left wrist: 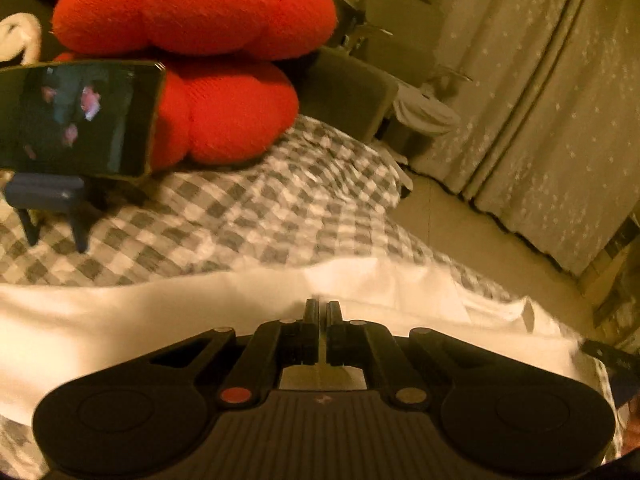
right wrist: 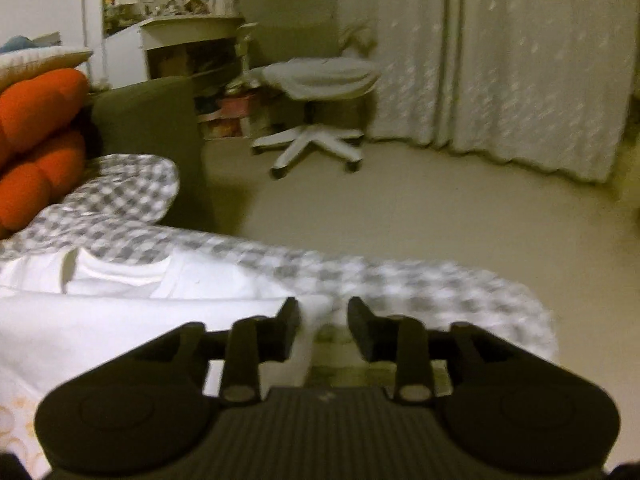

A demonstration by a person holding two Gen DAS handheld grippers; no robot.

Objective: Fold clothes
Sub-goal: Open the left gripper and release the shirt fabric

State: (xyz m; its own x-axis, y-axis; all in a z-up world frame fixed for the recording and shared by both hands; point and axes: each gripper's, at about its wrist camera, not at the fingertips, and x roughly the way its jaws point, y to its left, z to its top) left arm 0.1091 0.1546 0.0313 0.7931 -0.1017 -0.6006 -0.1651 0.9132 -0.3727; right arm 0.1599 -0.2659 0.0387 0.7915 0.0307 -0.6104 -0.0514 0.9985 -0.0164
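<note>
Left wrist: left gripper (left wrist: 322, 307) closed over white garment (left wrist: 120, 320), pinch hidden; right gripper (right wrist: 323, 314) parted, blurred

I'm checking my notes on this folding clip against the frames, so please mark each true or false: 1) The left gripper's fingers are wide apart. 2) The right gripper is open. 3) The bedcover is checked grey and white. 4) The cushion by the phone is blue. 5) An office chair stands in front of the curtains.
1) False. The left gripper has its fingers nearly together, over the white garment; whether cloth is pinched between them cannot be told.
2) True. The right gripper has a clear gap between its fingers, at the garment's edge.
3) True. The checked bedcover is grey and white.
4) False. The cushion behind the phone is red.
5) True. The white office chair stands on the floor by the curtains.
</note>
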